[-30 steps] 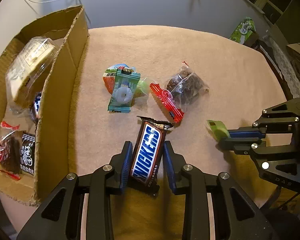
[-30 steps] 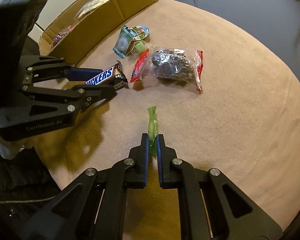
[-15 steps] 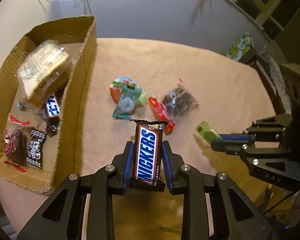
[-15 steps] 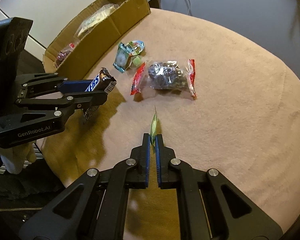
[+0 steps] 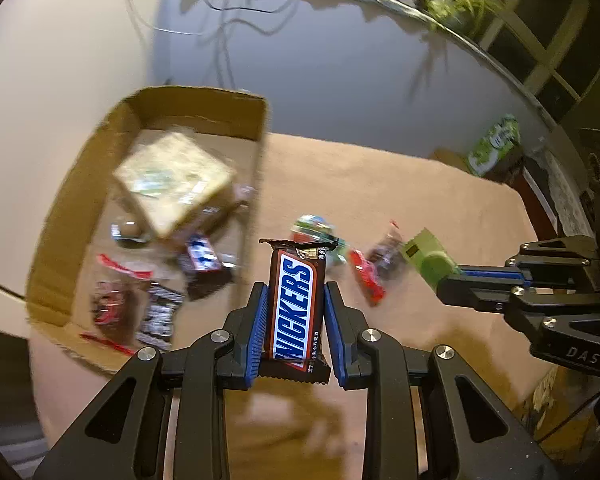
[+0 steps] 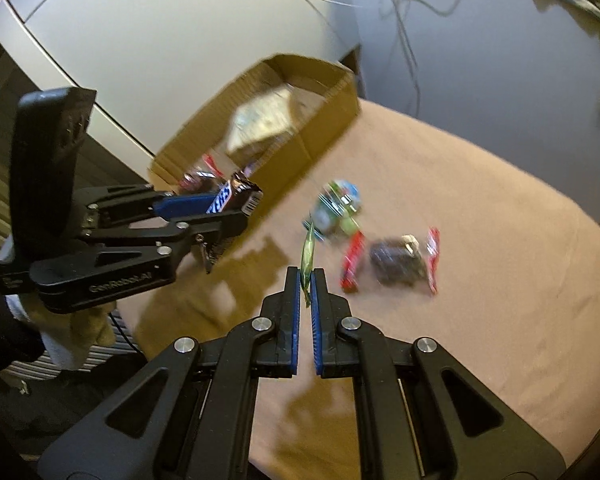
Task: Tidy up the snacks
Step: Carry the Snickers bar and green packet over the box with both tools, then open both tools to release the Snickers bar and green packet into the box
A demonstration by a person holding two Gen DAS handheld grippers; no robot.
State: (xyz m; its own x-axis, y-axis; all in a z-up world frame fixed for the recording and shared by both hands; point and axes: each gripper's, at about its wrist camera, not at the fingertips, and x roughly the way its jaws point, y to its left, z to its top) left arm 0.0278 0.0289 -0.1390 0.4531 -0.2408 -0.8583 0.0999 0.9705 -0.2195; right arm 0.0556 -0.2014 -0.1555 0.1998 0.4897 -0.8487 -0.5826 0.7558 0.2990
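Observation:
My left gripper [image 5: 294,292] is shut on a Snickers bar [image 5: 296,304], held above the tan table just right of the cardboard box [image 5: 72,216]. The same bar [image 6: 236,194] shows in the right wrist view, near the box wall [image 6: 300,148]. My right gripper [image 6: 307,276] is shut on a small green candy packet [image 6: 308,256], lifted off the table; that packet [image 5: 428,258] appears at the right in the left wrist view. On the table lie a green and blue candy pile [image 6: 336,208] and a clear bag of dark snacks with red ends [image 6: 396,264].
The box holds several snacks, among them a large pale packet [image 5: 172,184] and small dark wrappers [image 5: 156,312]. A green carton [image 5: 494,146] stands beyond the table's far right edge. Cables hang on the wall behind. A striped cloth [image 6: 84,356] lies below the table's left edge.
Both grippers have risen from the table with their snacks. The left one with the Snickers bar has drifted toward the box, which now shows more fully.

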